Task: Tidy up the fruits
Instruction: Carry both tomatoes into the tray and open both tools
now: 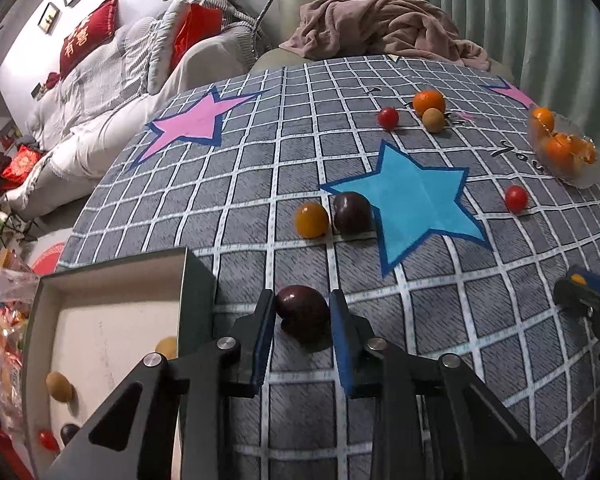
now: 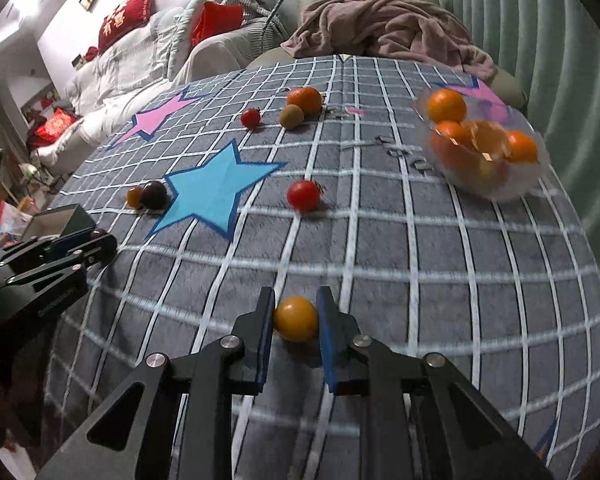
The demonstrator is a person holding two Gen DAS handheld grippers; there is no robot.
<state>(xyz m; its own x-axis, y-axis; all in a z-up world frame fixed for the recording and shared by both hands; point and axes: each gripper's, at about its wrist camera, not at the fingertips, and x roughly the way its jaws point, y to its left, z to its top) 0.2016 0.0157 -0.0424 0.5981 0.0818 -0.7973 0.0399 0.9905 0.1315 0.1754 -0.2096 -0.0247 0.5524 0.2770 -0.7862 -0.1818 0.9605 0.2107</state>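
1. We see open checked table (image 2: 420, 264) between our grippers; its edge curves off at far left.
2. Our left gripper (image 1: 302, 312) has its fingers clenched on a dark plum (image 1: 302, 314), just right of the box (image 1: 112, 320).
3. Our right gripper (image 2: 296, 318) grasps a yellow fruit (image 2: 296, 319).
4. The box holds small fruits; the far-right glass bowl (image 2: 512, 188) holds oranges (image 2: 446, 105).

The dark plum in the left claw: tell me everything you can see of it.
The dark plum is round, deep maroon, almost black, with a smooth skin and a dull sheen. It sits between the blue pads of the left claw, which press on both its sides. Its shadow falls on the checked cloth beneath; whether it touches the cloth is unclear. The open box stands just to its left.
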